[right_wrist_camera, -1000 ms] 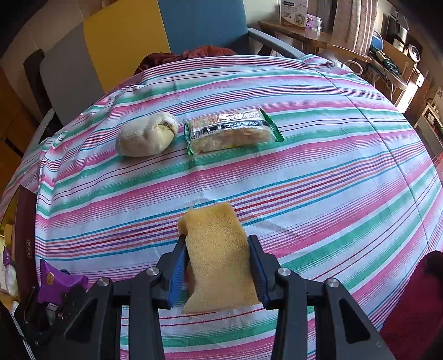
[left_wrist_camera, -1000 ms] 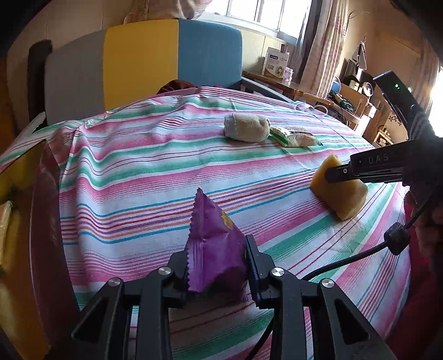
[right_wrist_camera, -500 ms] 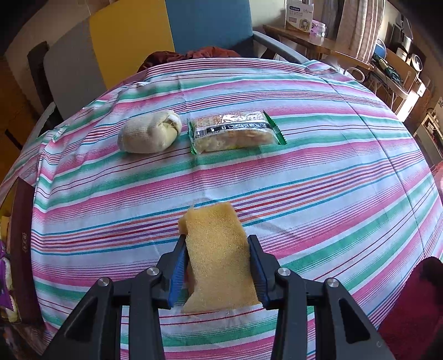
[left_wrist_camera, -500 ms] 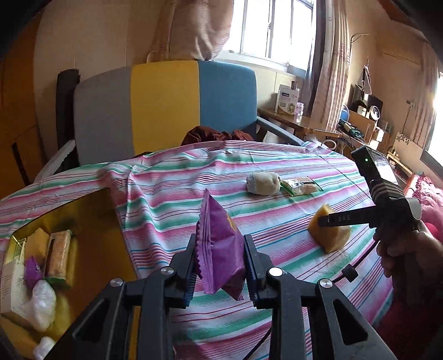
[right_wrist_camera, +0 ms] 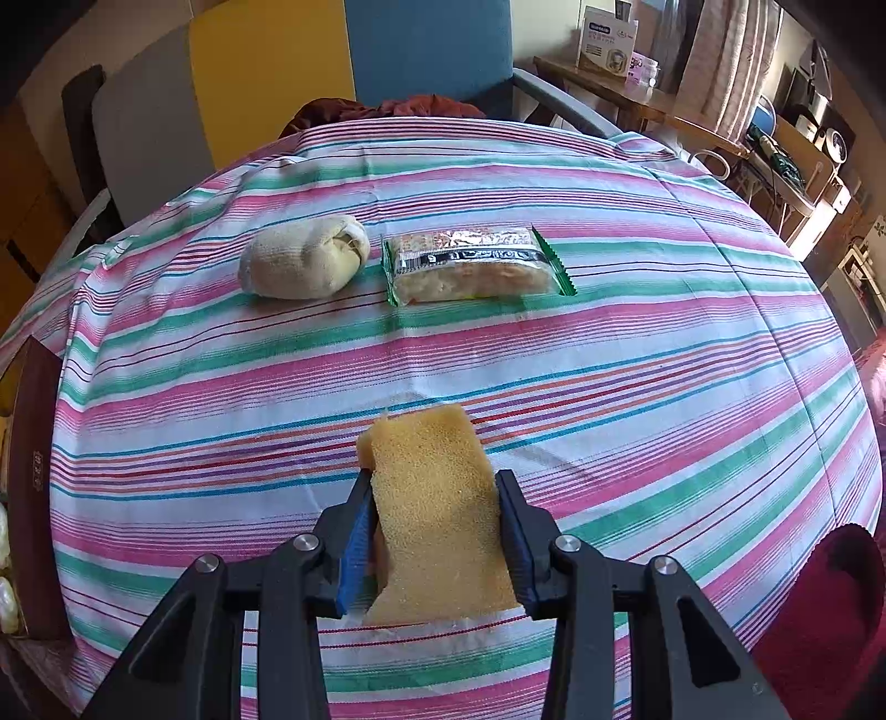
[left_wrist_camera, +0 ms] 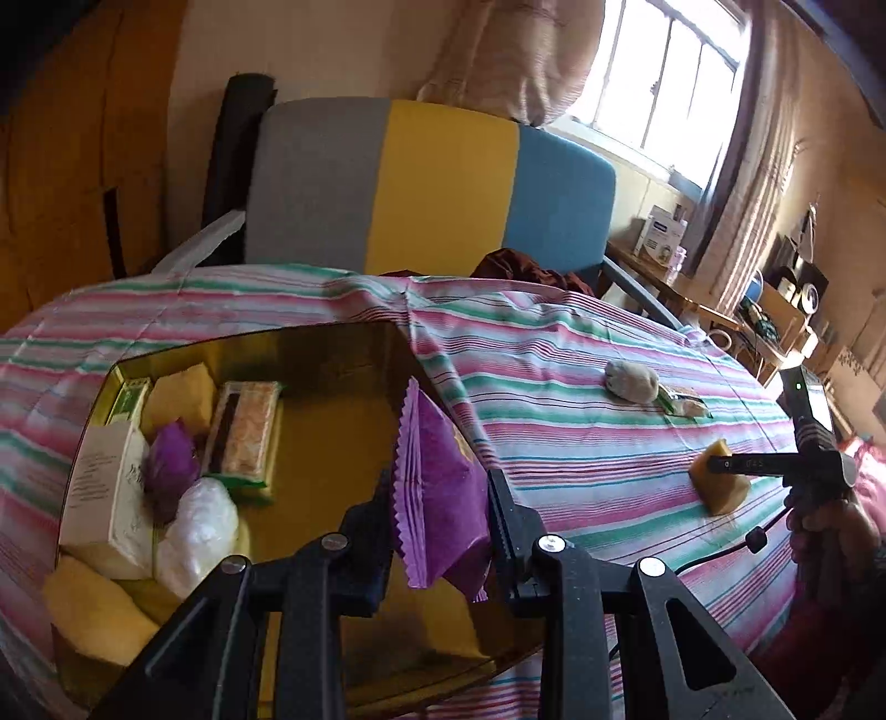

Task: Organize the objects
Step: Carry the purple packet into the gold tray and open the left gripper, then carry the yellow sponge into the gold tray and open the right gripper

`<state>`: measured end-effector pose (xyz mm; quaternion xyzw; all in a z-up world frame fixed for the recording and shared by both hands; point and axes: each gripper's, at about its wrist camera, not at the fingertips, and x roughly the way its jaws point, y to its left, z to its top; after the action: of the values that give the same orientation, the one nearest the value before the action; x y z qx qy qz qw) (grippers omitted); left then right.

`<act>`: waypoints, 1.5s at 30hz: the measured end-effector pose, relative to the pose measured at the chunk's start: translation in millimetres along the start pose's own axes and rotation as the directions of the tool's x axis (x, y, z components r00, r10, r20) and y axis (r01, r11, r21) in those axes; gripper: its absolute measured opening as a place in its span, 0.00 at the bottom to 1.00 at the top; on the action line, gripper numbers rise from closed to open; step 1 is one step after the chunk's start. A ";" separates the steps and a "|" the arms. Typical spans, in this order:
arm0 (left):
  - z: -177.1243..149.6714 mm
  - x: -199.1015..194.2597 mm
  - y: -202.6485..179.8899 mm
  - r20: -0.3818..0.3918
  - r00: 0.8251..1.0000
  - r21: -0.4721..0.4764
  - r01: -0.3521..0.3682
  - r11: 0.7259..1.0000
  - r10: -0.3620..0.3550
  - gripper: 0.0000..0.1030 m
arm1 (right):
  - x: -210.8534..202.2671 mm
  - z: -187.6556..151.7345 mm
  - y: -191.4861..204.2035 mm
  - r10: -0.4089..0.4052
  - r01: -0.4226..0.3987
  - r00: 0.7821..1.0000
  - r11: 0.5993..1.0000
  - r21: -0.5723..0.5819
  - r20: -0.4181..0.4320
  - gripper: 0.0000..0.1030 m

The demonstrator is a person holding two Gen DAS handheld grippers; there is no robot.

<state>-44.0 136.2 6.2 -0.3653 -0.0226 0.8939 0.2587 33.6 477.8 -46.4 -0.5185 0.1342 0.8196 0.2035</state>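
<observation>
My left gripper [left_wrist_camera: 437, 498] is shut on a purple snack packet [left_wrist_camera: 437, 487] and holds it above the right part of a gold box [left_wrist_camera: 332, 443]. The box holds several items: a wrapped biscuit pack [left_wrist_camera: 243, 437], a white carton [left_wrist_camera: 111, 498], yellow sponges and another purple packet. My right gripper [right_wrist_camera: 434, 515] is shut on a yellow sponge [right_wrist_camera: 437, 509] that rests low over the striped tablecloth [right_wrist_camera: 664, 354]; it also shows in the left wrist view [left_wrist_camera: 720, 487]. A rolled beige cloth [right_wrist_camera: 304, 257] and a green-edged biscuit pack [right_wrist_camera: 476, 266] lie on the table further back.
A grey, yellow and blue chair [left_wrist_camera: 432, 183] stands behind the table with dark red cloth [right_wrist_camera: 387, 108] on its seat. A side table with a white box [right_wrist_camera: 603, 41] is at the far right. The gold box's dark rim [right_wrist_camera: 33, 487] shows at the left edge.
My left gripper has lifted the purple packet off the table and swung left, over the gold box. The right gripper and its sponge have hardly moved.
</observation>
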 end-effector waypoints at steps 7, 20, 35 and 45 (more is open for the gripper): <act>-23.4 -21.4 71.5 -0.042 0.999 -0.117 -0.024 0.993 0.019 0.29 | -1.1 -1.1 0.5 -0.001 0.001 1.000 1.000 -0.004 0.000 0.40; -48.9 9.6 63.7 -0.155 0.986 -0.041 -0.074 0.996 0.067 0.33 | -2.6 -2.8 2.0 -0.005 0.005 1.000 1.000 -0.009 0.001 0.40; -47.6 -18.8 76.0 -0.105 0.986 -0.061 -0.140 0.988 0.133 0.50 | -8.3 -1.0 2.3 0.003 -0.002 0.999 1.000 -0.003 0.033 0.40; -33.5 -41.3 81.2 -0.014 0.980 -0.062 -0.199 0.978 0.198 0.58 | -68.3 -7.8 75.1 0.273 -0.267 0.957 0.961 -0.069 0.103 0.39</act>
<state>-33.2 41.2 -10.5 -0.3771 -0.0134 0.9127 0.1566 30.3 395.1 12.7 -0.4543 0.1700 0.8705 0.0829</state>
